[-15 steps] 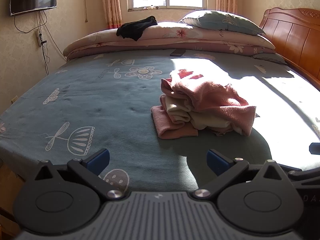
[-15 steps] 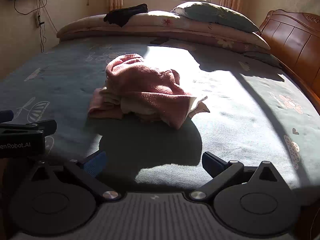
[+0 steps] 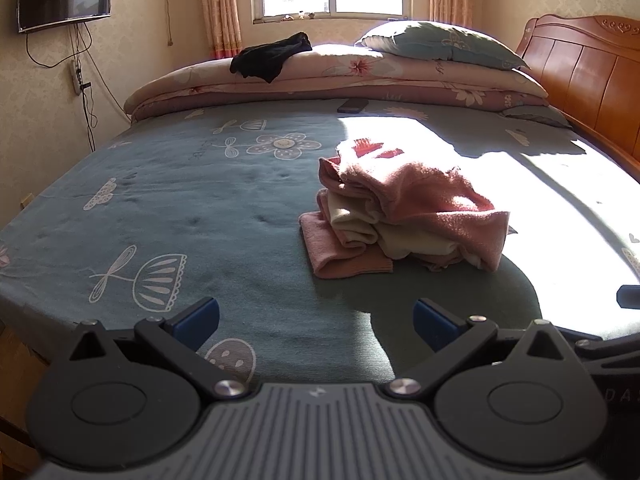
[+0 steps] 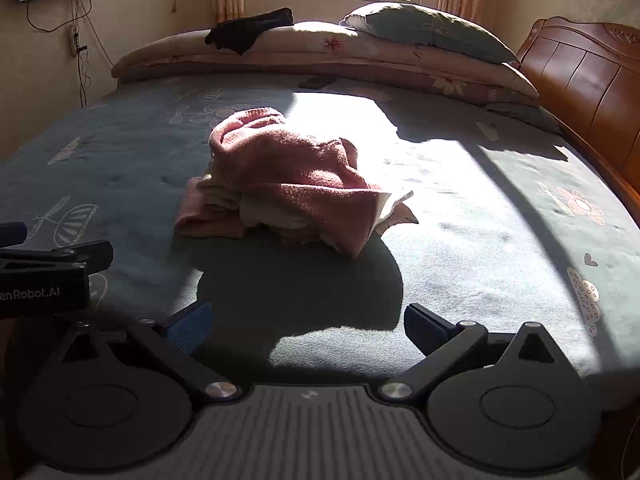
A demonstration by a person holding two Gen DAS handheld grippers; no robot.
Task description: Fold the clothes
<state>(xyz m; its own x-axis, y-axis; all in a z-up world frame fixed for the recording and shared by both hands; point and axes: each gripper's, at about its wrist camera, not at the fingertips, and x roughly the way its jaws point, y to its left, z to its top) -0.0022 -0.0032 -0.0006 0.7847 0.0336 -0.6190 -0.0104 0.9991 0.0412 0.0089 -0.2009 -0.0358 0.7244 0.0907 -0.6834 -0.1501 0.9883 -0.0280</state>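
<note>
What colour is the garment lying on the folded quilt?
Black, clearest in the left wrist view.

The crumpled pink-and-cream fleece garment (image 3: 404,216) looks fuzzy and nubbly on the matt teal woven bedsheet (image 3: 180,208) — while the orange-brown wooden headboard (image 3: 592,76) shines with gloss varnish — and the blue gripper pads (image 4: 188,328) appear finely textured rubber.

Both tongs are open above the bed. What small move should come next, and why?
Probably move both tongs forward toward the crumpled pink garment. The left tongs and right tongs stand open and empty, and the heap lies unfolded ahead of them, untouched.
</note>
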